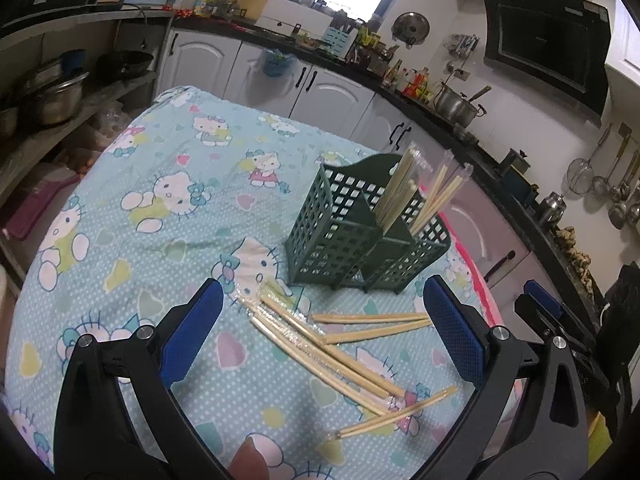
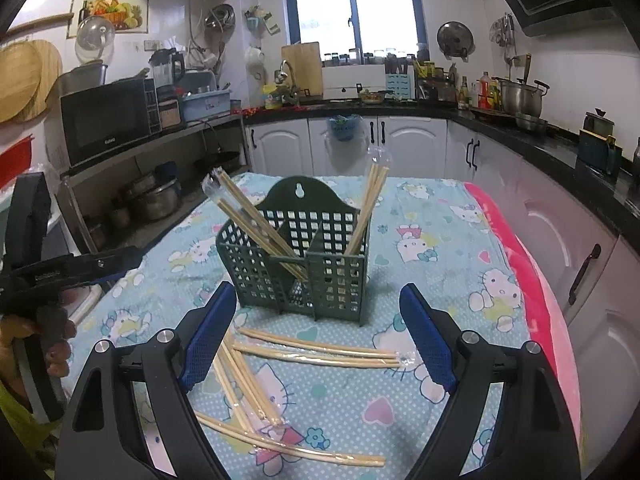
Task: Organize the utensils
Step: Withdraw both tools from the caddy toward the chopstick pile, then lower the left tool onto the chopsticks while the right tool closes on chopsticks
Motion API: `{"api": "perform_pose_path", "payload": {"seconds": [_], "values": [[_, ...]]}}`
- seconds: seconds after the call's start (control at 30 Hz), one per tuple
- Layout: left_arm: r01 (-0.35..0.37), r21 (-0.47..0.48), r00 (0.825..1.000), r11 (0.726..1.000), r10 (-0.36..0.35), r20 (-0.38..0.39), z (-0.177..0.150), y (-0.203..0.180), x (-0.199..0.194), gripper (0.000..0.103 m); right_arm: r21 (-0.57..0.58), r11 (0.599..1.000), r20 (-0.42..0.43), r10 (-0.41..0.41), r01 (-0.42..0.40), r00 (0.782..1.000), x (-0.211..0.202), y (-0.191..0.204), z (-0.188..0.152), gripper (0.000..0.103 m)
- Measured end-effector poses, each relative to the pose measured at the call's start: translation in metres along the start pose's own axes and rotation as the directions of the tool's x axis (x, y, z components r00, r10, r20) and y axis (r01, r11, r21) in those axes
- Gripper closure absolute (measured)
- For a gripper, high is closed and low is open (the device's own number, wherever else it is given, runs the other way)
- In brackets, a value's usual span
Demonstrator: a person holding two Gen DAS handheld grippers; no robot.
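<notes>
left gripper (image 1: 322, 312): fingers spread wide, nothing between the pads, hanging above the cloth
left fingers (image 1: 192, 334): blue pads, one on each side of the loose chopsticks without touching them
right gripper (image 2: 318, 330): fingers spread wide and empty, aimed at the front of the holder
right fingers (image 2: 426, 340): blue pads flanking the near end of the scattered pairs, apart from them
hand (image 2: 48, 344): seen at the left edge of the right wrist view, wrapped around the handle of the left gripper
loose chopsticks (image 1: 320, 344): several wrapped wooden pairs lying flat and crossed on the cloth, between the fingers and the holder, in front of its base
green holder (image 2: 304, 256): upright lattice basket with a centre divider, standing beyond the loose pairs, just past the fingertips
stored chopsticks (image 2: 256, 220): wrapped pairs leaning out of both compartments, one bunch tilted left, one tilted right
tablecloth (image 1: 168, 208): pale blue cartoon cat print covering the table
pink towel (image 2: 532, 280): along the table's right edge
background: white cabinets (image 2: 416, 144), black counter, window behind
</notes>
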State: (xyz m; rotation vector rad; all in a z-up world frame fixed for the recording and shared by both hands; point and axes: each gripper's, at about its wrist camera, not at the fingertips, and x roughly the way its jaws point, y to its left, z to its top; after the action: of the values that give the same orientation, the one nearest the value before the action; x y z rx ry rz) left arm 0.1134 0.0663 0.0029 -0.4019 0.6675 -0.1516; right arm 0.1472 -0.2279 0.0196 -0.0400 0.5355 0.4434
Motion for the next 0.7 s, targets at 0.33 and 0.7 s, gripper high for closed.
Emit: {"api": "perform_pose_path", "payload": {"seconds": [0.33,0.7], "values": [[-0.021,0.002,0.997,1.000,0.021,-0.071,-0.018,0.007,0.021,0.011,-0.008,0.999,-0.076,-0.043,0.042,0.996,0.018,-0.012,-0.023,0.022],[-0.030,0.023,0.988,0.999,0.033,-0.151,-0.040,0.010,0.046,0.011,0.007,0.996,-0.124,-0.084,0.085,0.989,0.034,-0.031,-0.038,0.022]]}}
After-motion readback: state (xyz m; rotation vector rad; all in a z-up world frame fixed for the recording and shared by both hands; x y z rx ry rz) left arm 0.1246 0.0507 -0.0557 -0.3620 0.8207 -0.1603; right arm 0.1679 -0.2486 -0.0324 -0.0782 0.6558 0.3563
